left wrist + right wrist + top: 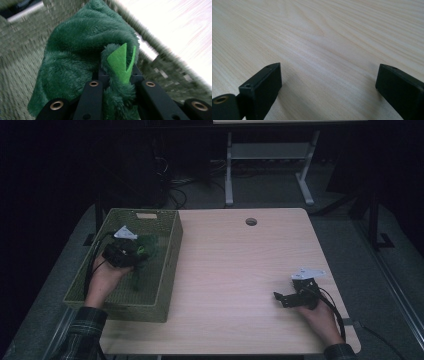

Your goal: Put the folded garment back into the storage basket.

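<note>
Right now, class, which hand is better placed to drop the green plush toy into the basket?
Left: its claw already grips the plush toy inside the basket; the right claw sits open on the table.

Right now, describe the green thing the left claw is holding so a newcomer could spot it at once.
Start at the woven olive basket on the left end of the wooden table. Inside it, the left claw pinches a dark green plush toy. It is the one fuzzy item there, with a bright lime felt flap.

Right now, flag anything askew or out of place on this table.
Nothing stands out. The green plush toy is clamped in the left gripper inside the basket, and the right gripper sits open over bare table.
</note>
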Demonstrator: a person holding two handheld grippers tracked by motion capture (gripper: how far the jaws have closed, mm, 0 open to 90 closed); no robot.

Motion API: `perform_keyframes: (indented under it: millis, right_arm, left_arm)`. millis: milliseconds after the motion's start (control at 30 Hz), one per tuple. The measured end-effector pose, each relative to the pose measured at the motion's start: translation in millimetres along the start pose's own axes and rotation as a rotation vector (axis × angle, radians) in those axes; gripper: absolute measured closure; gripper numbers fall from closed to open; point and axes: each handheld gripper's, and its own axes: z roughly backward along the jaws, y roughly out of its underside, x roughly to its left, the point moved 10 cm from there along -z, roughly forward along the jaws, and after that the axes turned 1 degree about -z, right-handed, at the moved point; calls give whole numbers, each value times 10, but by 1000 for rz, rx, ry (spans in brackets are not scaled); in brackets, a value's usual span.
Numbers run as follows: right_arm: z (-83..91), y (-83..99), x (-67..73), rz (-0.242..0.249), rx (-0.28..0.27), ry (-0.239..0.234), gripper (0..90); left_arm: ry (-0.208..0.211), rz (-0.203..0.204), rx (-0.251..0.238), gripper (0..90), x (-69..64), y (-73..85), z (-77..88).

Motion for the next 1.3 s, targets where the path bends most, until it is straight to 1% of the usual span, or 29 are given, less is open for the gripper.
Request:
perform_keyframes:
  millis: [67, 100, 167, 267, 333, 467, 600, 700, 800, 967, 1000, 1067, 1300]
  right_arm:
    - [0, 0, -1, 1, 0, 0, 63]
    - [0, 0, 0, 0, 0, 0, 63]
    - [0, 0, 0, 0, 0, 0, 63]
    - [0, 0, 0, 1, 0, -1, 63]
    - [0, 0, 0, 1, 0, -1, 63]
    - [0, 0, 0, 1, 0, -1, 63]
    - [0, 0, 0, 1, 0, -1, 63]
    - [0, 0, 0, 0, 0, -1, 63]
    - [0, 0, 0, 1, 0, -1, 63]
    - [0, 0, 0, 1, 0, -1, 63]
    - [0, 0, 0, 1, 0, -1, 63]
    - [0, 0, 0, 1, 0, -1, 63]
    - [0, 0, 0, 1, 0, -1, 63]
  left_arm:
    - [12, 11, 24, 783, -20, 75, -102]
    - [15, 5, 39, 782, -28, 110, -152]
    - [28, 7, 65, 780, -59, 172, -245]
    - [48, 10, 92, 777, -98, 239, -364]
    - [53, 3, 121, 773, -120, 273, -408]
    - [68, 7, 136, 763, -138, 295, -437]
    - [67, 7, 129, 722, -134, 291, -431]
    - [74, 16, 113, 659, -131, 281, -425]
    - [75, 21, 98, 577, -137, 267, -414]
    - [63, 12, 85, 432, -143, 243, -374]
    - [61, 19, 77, 406, -148, 231, -360]
    - [64, 18, 67, 375, -160, 211, -322]
    - [46, 22, 29, 297, -157, 138, -176]
